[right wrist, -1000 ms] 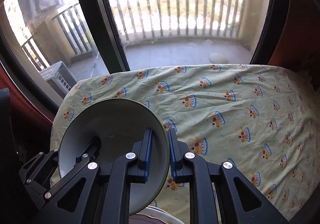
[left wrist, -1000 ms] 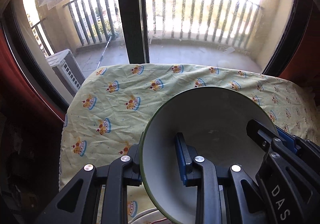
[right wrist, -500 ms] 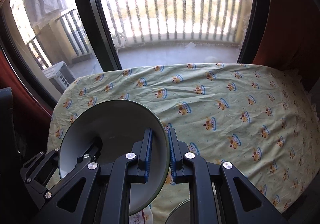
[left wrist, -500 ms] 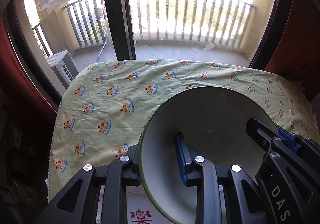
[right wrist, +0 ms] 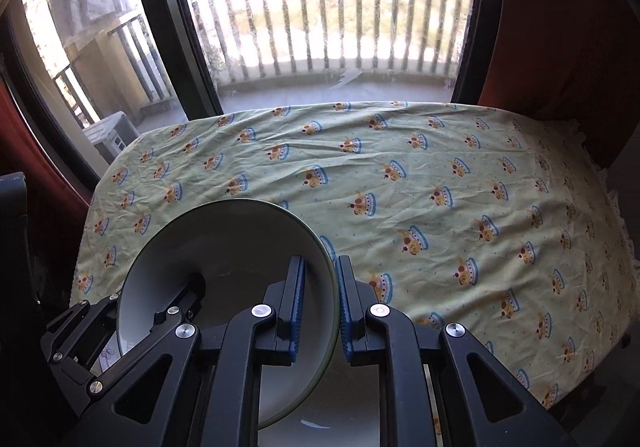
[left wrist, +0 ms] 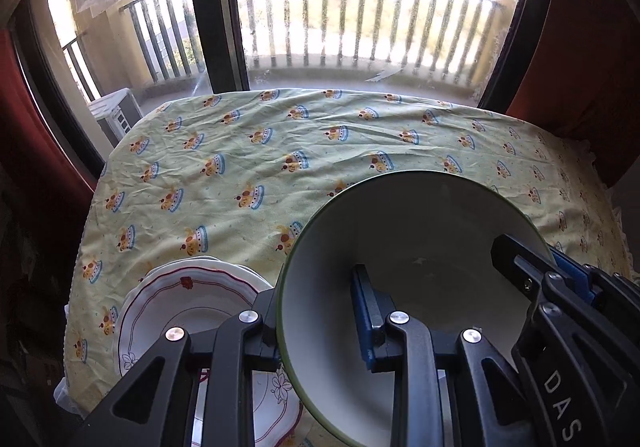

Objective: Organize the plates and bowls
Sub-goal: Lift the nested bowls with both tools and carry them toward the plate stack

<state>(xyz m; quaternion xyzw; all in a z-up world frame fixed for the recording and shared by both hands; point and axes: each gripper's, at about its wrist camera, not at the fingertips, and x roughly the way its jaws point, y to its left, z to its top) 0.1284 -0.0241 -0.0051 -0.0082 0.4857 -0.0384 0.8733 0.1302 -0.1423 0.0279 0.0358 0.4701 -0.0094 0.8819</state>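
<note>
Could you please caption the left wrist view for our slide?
Both grippers hold a green-rimmed bowl by its rim above stacked plates on the crown-print tablecloth.

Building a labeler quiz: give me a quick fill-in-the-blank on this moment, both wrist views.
1. Both grippers, left and right, are clamped on the rim of one ____.
2. The bowl has a ____ rim.
3. In the left wrist view, the plates lie to the ____ of the bowl.
4. The tablecloth is printed with ____.

Missing words: bowl; green; left; crowns
</note>
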